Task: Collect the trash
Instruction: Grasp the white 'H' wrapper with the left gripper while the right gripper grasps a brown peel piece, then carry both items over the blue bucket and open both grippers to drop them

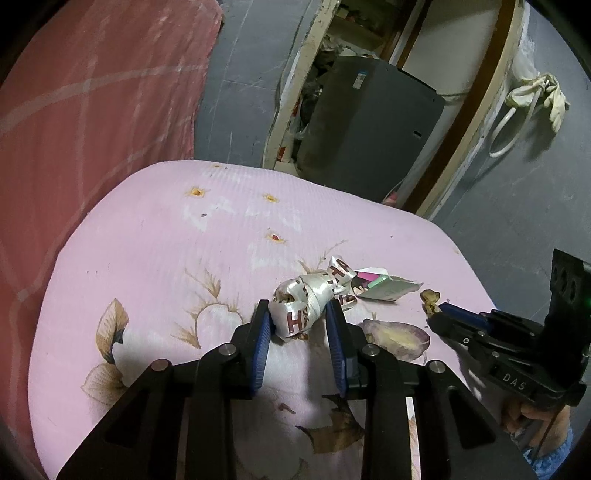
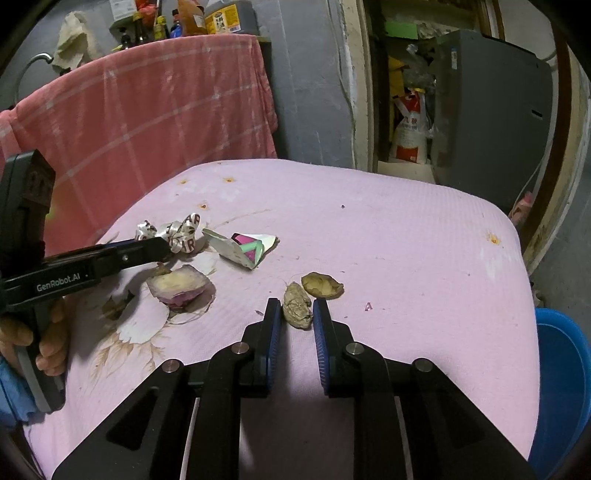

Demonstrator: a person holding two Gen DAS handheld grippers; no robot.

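A crumpled white ribbon with red letters [image 1: 303,306] lies on the pink padded table [image 1: 155,258]; my left gripper [image 1: 299,317] has its jaws on both sides of it, touching it. It also shows in the right wrist view [image 2: 181,232]. My right gripper [image 2: 297,308] straddles a dry brown husk [image 2: 296,304], jaws close around it. A second brown husk [image 2: 322,285] lies just beyond. A torn white wrapper with pink and green print [image 2: 243,247] and a purple-skinned vegetable piece [image 2: 181,284] lie between the grippers.
A blue bucket [image 2: 561,387] stands at the table's right edge. A red checked cloth [image 2: 147,122] hangs behind the table. A grey appliance [image 2: 491,107] stands in the doorway. Bottles [image 2: 177,18] stand on a shelf at the back.
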